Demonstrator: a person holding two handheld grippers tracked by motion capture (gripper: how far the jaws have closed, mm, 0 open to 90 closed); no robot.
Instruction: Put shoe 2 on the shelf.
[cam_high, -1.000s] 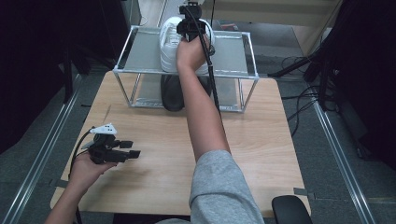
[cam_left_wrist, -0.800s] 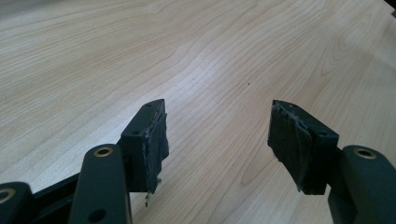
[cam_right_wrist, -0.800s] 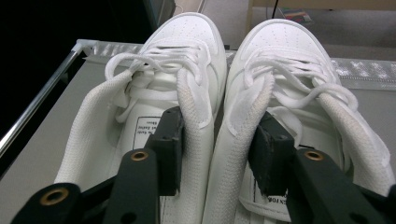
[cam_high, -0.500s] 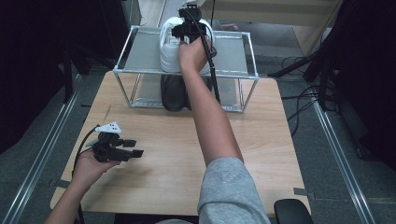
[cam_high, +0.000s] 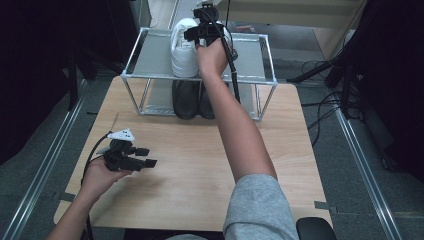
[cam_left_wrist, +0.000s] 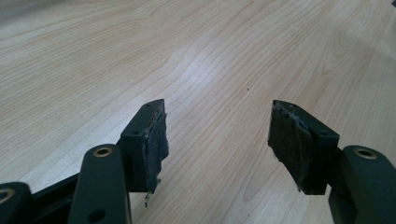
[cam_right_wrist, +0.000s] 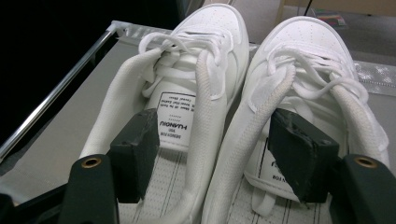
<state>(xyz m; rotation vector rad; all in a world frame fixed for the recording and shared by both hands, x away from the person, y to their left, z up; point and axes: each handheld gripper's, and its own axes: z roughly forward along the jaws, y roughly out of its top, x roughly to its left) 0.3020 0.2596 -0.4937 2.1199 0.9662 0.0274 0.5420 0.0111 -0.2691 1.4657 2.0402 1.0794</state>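
Two white sneakers (cam_right_wrist: 205, 42) (cam_right_wrist: 308, 46) lie side by side on the top shelf of a metal rack (cam_high: 150, 55), toes pointing away. My right gripper (cam_right_wrist: 215, 135) is at their heel ends, with one jaw inside each shoe. Its jaws have just been opening; the two inner collars stand between them and the pads are clear of them. In the high view the right gripper (cam_high: 202, 32) is over the white sneakers (cam_high: 183, 50). My left gripper (cam_high: 147, 156) is held low over the wooden table (cam_left_wrist: 210, 56) at the left. The left gripper (cam_left_wrist: 217, 126) is open with nothing between its fingers.
A pair of black shoes (cam_high: 185, 100) stands under the shelf at the table's far edge. The rack's grey shelf has bare room on both sides of the sneakers. The right gripper's cable (cam_high: 231, 65) trails down along the forearm.
The right hand has shifted only slightly over the white sneakers, which lie where they were. The left hand and its gripper have kept still.
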